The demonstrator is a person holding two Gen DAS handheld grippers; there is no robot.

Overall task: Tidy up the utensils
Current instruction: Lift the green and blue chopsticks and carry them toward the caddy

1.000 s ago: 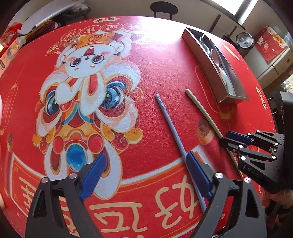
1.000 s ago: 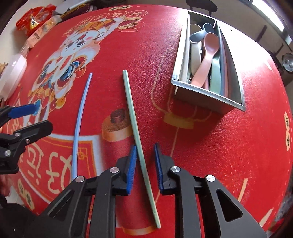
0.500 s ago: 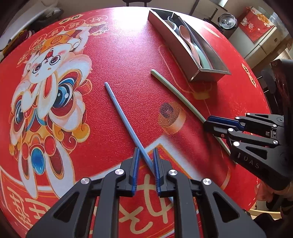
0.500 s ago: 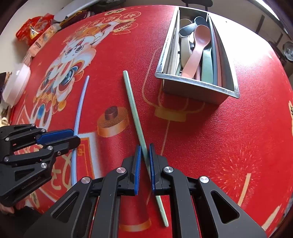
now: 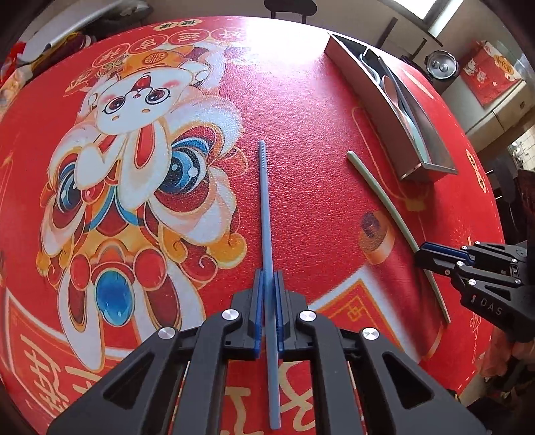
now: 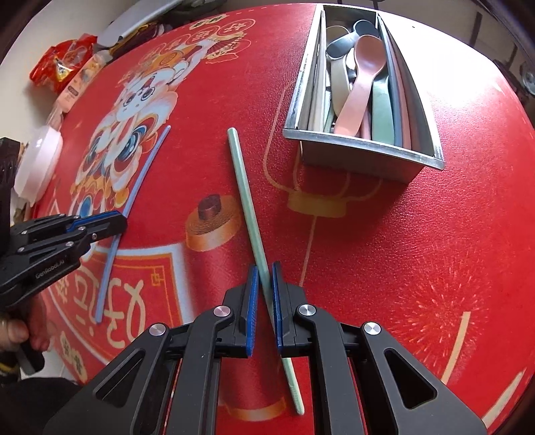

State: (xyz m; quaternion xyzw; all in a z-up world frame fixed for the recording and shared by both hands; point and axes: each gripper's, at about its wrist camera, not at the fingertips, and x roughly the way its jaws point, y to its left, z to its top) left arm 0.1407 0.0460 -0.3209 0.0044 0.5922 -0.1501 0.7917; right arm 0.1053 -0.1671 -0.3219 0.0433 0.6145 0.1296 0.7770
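Note:
My left gripper (image 5: 268, 279) is shut on a blue chopstick (image 5: 265, 200) that points away over the red mat. It also shows in the right wrist view (image 6: 140, 180) at the left gripper (image 6: 115, 222). My right gripper (image 6: 264, 272) is shut on a pale green chopstick (image 6: 244, 187), also seen in the left wrist view (image 5: 378, 190) next to the right gripper (image 5: 421, 254). A steel utensil tray (image 6: 364, 150) at the far right holds a pink spoon (image 6: 359, 80) and several other utensils.
The round table carries a red printed mat (image 5: 301, 117). Snack packets (image 6: 63, 67) and a white lidded container (image 6: 40, 160) sit at the far left edge. A chair (image 5: 289, 6) stands behind the table and a pot (image 5: 440, 65) sits beyond the tray.
Both grippers went from open to shut on their chopsticks. The left one swung round and the blue chopstick now points straight away from it. The right one closed in on the green chopstick.

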